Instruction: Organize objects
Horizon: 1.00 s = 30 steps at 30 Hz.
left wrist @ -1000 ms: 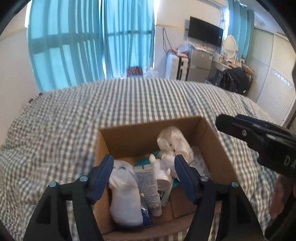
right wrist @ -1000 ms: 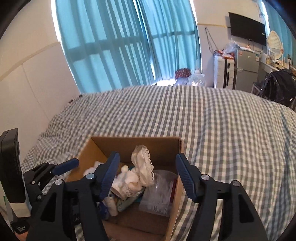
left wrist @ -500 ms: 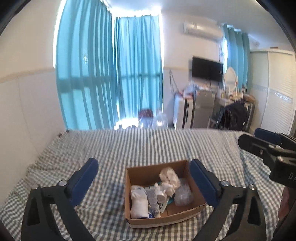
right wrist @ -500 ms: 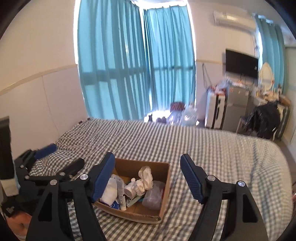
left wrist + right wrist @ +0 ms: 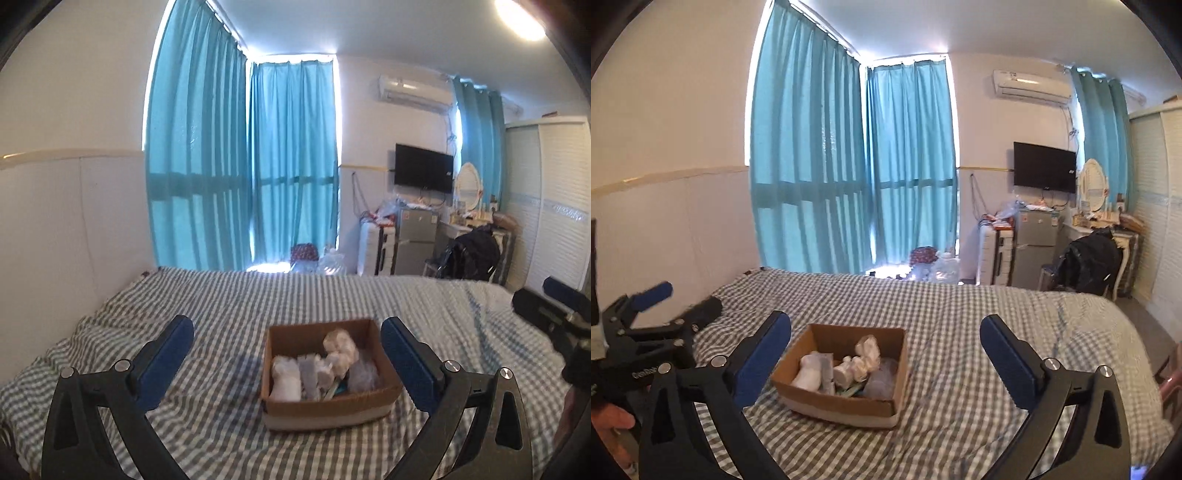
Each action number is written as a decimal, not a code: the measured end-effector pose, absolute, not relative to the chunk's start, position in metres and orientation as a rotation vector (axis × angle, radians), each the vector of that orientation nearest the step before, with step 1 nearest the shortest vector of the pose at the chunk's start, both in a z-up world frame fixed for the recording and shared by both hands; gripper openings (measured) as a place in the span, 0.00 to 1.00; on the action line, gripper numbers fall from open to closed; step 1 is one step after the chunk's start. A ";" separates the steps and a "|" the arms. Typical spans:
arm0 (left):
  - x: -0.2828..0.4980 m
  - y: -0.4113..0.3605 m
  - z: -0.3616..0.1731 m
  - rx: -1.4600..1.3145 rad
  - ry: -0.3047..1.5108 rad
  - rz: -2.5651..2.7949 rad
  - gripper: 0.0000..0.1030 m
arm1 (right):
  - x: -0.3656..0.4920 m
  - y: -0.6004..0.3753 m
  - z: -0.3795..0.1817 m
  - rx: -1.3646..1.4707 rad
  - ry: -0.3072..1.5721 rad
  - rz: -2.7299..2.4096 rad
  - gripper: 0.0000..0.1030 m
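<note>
Two claws, both empty, both well back from the cardboard box [image 5: 325,404] on the checked bedspread [image 5: 229,306]. My left gripper [image 5: 287,350] had its blue pads [image 5: 166,358] spread wide, nothing between them; the box only showed through the gap, far beyond the tips. My right gripper [image 5: 885,345] was opening at this moment, pads apart, nothing between them either.

The box sat near the middle of the bed, open-topped. Inside it: a white sock-like bundle [image 5: 286,380] at the left end, a pale tube [image 5: 308,374] beside it, a lacy white cloth wad [image 5: 340,349] toward the far wall, crinkled clear plastic [image 5: 364,374] at the right end. Exact items too small to name further. Bedspread around the box showed no loose objects that I could see.

Judged step: everything visible was already in the box, so this read as the pull-away, task near done or done.

Next move, my guess: if more items existed they were outside both views, so I would need to look for them beyond the box first. Otherwise just hold both claws clear of the box.
</note>
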<state>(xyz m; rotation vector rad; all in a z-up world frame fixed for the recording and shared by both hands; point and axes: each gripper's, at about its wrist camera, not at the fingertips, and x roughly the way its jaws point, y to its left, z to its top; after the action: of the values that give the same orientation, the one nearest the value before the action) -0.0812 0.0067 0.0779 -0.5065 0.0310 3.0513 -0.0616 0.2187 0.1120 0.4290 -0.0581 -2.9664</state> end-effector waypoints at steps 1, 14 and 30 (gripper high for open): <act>-0.079 0.007 0.073 -0.508 0.039 3.057 1.00 | -0.060 0.219 0.107 0.413 -0.065 -2.972 1.00; -0.092 0.006 0.003 -0.546 0.043 3.109 1.00 | -0.093 0.221 0.021 0.462 -0.026 -3.008 1.00; -0.101 -0.001 -0.011 -0.646 -0.023 3.059 1.00 | -0.113 0.224 -0.001 0.582 -0.058 -3.005 1.00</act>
<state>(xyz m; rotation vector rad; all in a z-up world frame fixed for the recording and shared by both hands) -0.1008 -0.0006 -0.0109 -0.6461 -0.0229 3.0590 -0.1132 0.2242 -0.0011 0.5823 -0.0576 -3.0052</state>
